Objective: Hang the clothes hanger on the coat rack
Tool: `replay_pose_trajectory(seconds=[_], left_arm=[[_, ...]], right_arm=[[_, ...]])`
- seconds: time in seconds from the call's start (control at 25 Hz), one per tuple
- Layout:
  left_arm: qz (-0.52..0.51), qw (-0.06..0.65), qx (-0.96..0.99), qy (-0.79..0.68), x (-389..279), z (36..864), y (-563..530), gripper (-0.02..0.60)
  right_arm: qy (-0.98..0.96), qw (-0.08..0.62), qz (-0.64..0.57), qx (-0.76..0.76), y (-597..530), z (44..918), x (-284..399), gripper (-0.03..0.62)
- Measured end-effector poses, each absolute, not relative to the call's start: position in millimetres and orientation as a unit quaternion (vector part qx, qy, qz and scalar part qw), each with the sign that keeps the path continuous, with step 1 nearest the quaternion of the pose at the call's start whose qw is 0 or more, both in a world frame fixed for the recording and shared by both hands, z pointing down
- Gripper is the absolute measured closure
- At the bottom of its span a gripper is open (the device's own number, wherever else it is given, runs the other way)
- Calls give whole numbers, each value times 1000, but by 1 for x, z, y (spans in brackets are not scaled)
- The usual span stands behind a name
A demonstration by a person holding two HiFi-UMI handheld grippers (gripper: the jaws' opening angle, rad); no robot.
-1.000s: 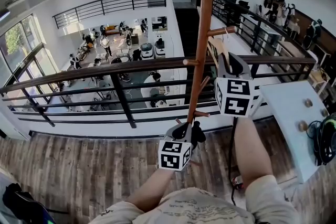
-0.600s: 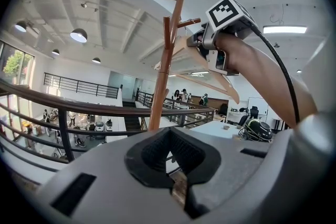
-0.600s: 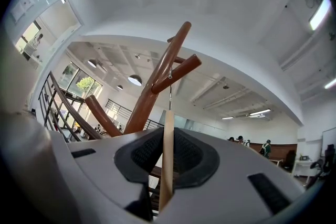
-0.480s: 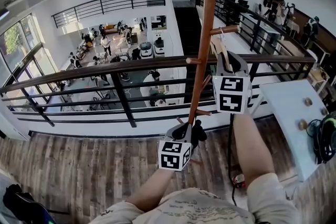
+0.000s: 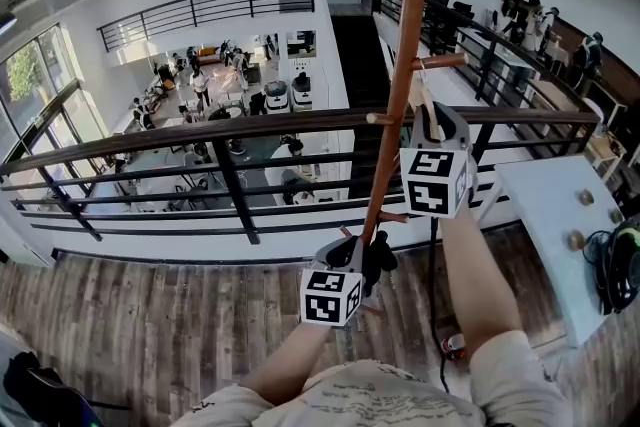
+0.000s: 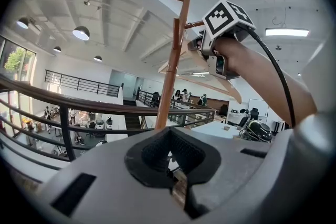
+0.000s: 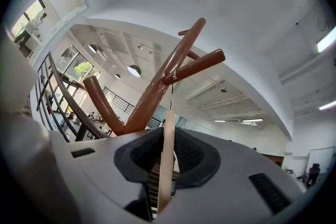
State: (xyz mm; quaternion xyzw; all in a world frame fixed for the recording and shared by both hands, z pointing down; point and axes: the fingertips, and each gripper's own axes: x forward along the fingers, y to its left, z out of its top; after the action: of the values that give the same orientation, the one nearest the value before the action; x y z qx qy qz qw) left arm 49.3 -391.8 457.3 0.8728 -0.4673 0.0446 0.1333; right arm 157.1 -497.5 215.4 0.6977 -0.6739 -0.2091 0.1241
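The brown wooden coat rack (image 5: 400, 85) stands by the railing, its pole running up the middle of the head view. My left gripper (image 5: 366, 253) is shut on the lower pole (image 6: 170, 76), which drops into its notch. My right gripper (image 5: 431, 118) is raised beside the pole, shut on a pale wooden hanger (image 5: 422, 100). In the right gripper view the hanger (image 7: 167, 139) shows edge-on between the jaws, and its thin metal hook (image 7: 171, 93) reaches up to a short peg (image 7: 197, 66). Whether the hook rests on the peg is not clear. The left gripper view shows the right gripper (image 6: 216, 57) from below.
A dark metal railing (image 5: 230, 130) runs across behind the rack, with an open atrium floor far below. A white table (image 5: 555, 215) stands at the right, with a helmet and cables (image 5: 620, 265) at its edge. Wooden floor (image 5: 150, 325) lies underfoot.
My right gripper has edged the hanger closer to the pole, under the peg. The left gripper has kept its hold on the pole.
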Motion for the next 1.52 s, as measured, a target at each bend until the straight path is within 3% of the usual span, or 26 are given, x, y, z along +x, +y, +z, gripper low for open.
replay_pose_trajectory(seconds=[0.76,1.04,1.24,1.52], left_arm=[[47,135,878,-457,51,461,-380,590],[50,134,880,-452,49,464,-372,590],[55,135,883,-446,53,462,-362,590],[60,133,889,-434,57,464,-356,590]], right_arm=[[-660,101,-268,695,-460,203,139,514],[-690,24,-254,677,-425,189,135,516],[-700,-23,-241,672,-391,186,144,569],[-705,-57,-222,672,-357,203,152,591]])
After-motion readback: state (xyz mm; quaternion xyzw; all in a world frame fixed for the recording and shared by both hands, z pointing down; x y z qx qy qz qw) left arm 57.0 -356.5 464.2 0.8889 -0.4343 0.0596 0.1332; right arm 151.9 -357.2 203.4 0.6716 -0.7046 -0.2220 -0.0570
